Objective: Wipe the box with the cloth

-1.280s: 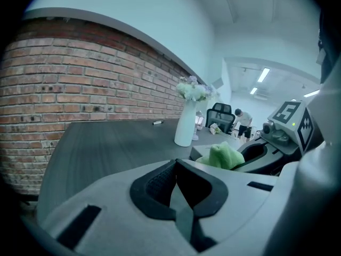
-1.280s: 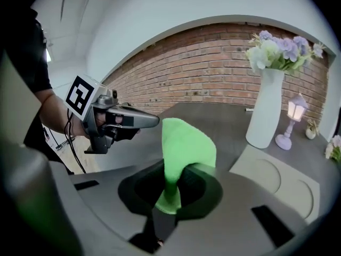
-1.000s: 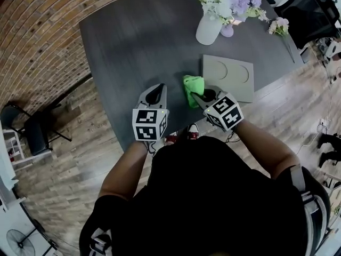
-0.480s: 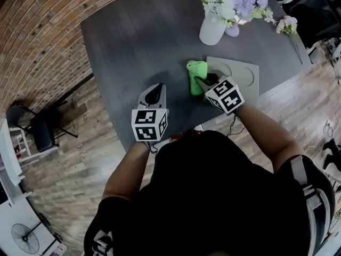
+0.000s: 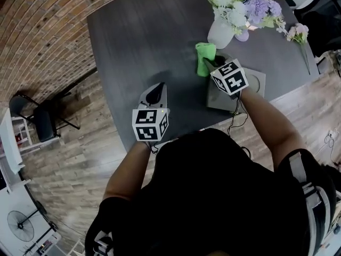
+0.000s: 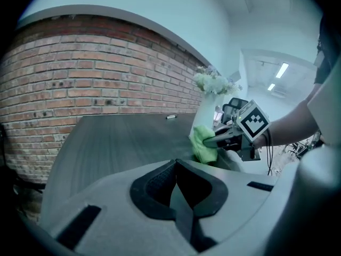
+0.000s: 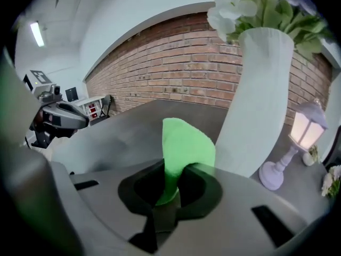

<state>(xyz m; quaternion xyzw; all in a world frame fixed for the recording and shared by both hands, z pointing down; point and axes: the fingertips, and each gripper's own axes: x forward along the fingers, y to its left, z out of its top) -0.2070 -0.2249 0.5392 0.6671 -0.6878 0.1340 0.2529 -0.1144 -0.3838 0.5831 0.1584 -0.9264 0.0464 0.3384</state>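
Right gripper (image 5: 209, 64), clamped on the cloth (image 5: 204, 51) at the far edge of the box (image 5: 257, 83), is best pressed flat across it; left gripper (image 5: 155, 94) is closed, empty.

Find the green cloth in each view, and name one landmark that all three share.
Head view: upper centre-right; the cloth is at the tips of the right gripper, beside the vase.
Left gripper view: right of centre; the cloth is in front of the vase.
Right gripper view: centre; the cloth is clamped between the jaws, with the vase to its right.
Shared landmark: the vase.
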